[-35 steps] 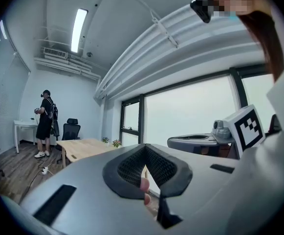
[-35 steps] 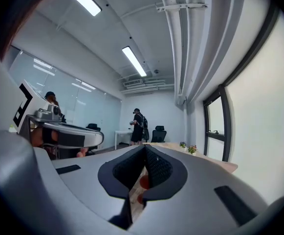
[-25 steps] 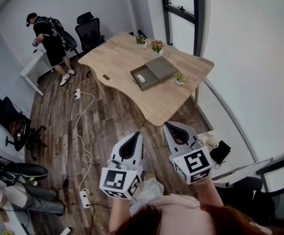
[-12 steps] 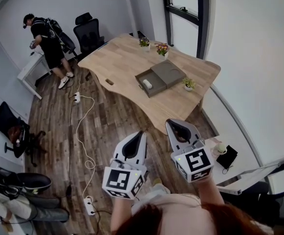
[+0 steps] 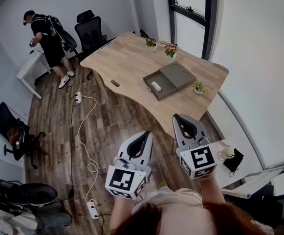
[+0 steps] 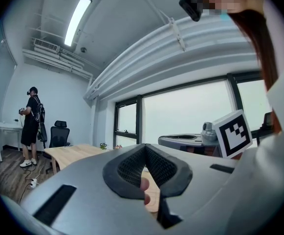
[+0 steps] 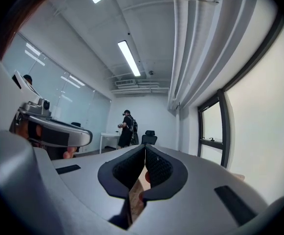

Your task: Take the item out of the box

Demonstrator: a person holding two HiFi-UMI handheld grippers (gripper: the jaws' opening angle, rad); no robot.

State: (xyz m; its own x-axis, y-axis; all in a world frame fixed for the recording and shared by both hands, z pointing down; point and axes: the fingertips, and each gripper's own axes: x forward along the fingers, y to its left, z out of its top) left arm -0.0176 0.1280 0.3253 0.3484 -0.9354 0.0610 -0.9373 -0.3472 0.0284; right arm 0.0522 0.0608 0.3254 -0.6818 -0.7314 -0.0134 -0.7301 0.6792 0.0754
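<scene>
— Spotting the box (image 5: 164, 83)?
— Yes. Lying open on the wooden desk (image 5: 127, 58), lid part flat beside the tray. Holding a small white item (image 5: 155, 86) in the tray, toward the side away from the lid.

— Anything else around the box?
— Three small potted plants (image 5: 170, 49): two beyond the box, one just beside the lid end. Also a person (image 5: 46, 38) well past the box, off the desk.

— Carrying anything?
— No. Left gripper (image 5: 145, 135) hovering well short of the box, fingers (image 6: 127, 168) pressed together on nothing. Same for the right gripper (image 5: 182, 119): fingers (image 7: 124, 169) closed tip to tip, empty.

— Which step, then?
— Judging it the approach. No reach begun, item untouched inside the box.

— And next?
— Walk up to the box. Spread one pair of fingers, come down over the item, close across its narrow side, lift clear of the tray walls. Probably worth minding the tray: light-looking, could slide if nudged.
</scene>
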